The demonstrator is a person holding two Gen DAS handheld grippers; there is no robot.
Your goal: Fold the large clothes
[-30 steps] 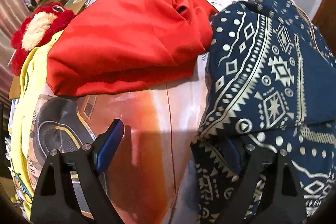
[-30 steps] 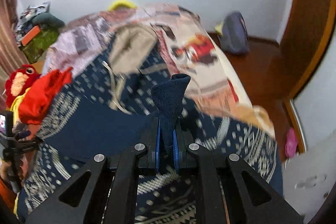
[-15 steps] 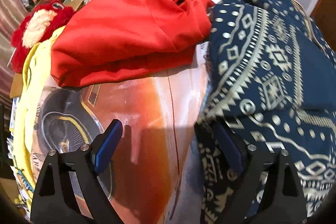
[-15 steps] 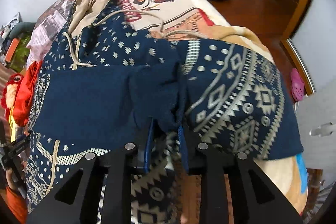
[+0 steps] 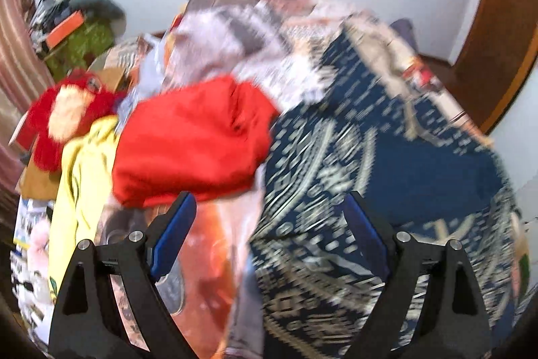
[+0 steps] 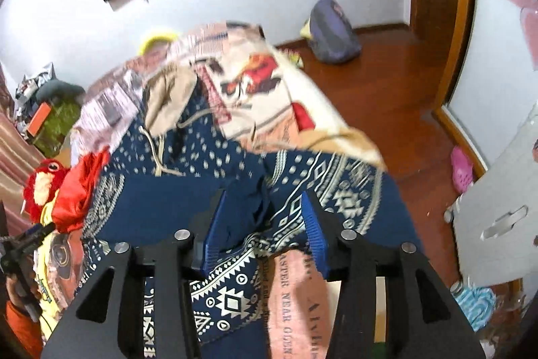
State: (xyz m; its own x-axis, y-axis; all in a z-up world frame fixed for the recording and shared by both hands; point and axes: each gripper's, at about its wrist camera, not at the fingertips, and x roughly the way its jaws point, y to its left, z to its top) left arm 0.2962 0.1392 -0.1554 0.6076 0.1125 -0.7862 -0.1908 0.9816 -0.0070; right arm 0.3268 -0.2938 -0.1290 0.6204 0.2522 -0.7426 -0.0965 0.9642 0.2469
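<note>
A large navy hoodie (image 6: pixel 188 201) with cream geometric patterns lies spread on the bed, its beige-lined hood (image 6: pixel 168 100) at the far end; it also shows blurred in the left wrist view (image 5: pixel 386 177). My right gripper (image 6: pixel 265 221) is open, jaws apart just above a bunched fold of the navy cloth, holding nothing. My left gripper (image 5: pixel 269 231) is wide open and empty, raised over the hoodie's left edge and the printed bedsheet (image 5: pixel 215 258).
A red garment (image 5: pixel 195 137) lies beside the hoodie, with a yellow garment (image 5: pixel 84 177) and a red plush toy (image 5: pixel 64 116) further left. A backpack (image 6: pixel 331 32) sits on the wooden floor (image 6: pixel 386 96) right of the bed. A white cabinet (image 6: pixel 497 217) stands at right.
My right gripper lowered the navy sleeve onto the hoodie, then opened and released it. My left gripper lifted and tilted up, its right finger now clear of the hoodie's edge.
</note>
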